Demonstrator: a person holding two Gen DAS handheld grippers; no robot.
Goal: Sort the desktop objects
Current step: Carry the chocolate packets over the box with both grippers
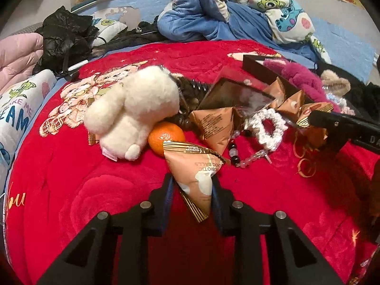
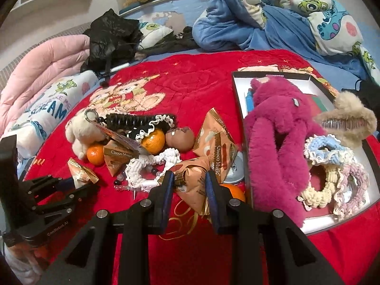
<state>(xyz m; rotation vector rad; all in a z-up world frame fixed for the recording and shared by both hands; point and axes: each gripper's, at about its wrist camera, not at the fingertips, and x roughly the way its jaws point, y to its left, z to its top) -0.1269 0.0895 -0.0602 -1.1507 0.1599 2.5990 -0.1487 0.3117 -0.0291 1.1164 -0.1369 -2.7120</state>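
the left gripper (image 1: 192, 185) is clamped on a snack packet (image 1: 194, 171) just beside an orange (image 1: 163, 136) and white plush (image 1: 133, 111). the right gripper (image 2: 188, 182) pinches another packet (image 2: 192, 185) near the toy-filled box (image 2: 239, 90), on the red blanket (image 2: 190, 83).

My blanket (image 2: 190, 80) is bright red with a pale bear print and gold script. The snack packets (image 1: 194, 178) are tan-orange with gold-and-brown striped edges and white blotches. The plush rabbit (image 1: 133, 114) is cream white, the mandarin (image 1: 163, 137) orange. In the white-lined tray (image 2: 239, 99) I see a magenta plush toy (image 2: 277, 123), a beige furry hair claw (image 2: 349, 118), and scrunchies (image 2: 332, 166) in pale blue, cream and pink. The crumpled duvet (image 2: 296, 11) is blue with green and blue cartoon monsters.
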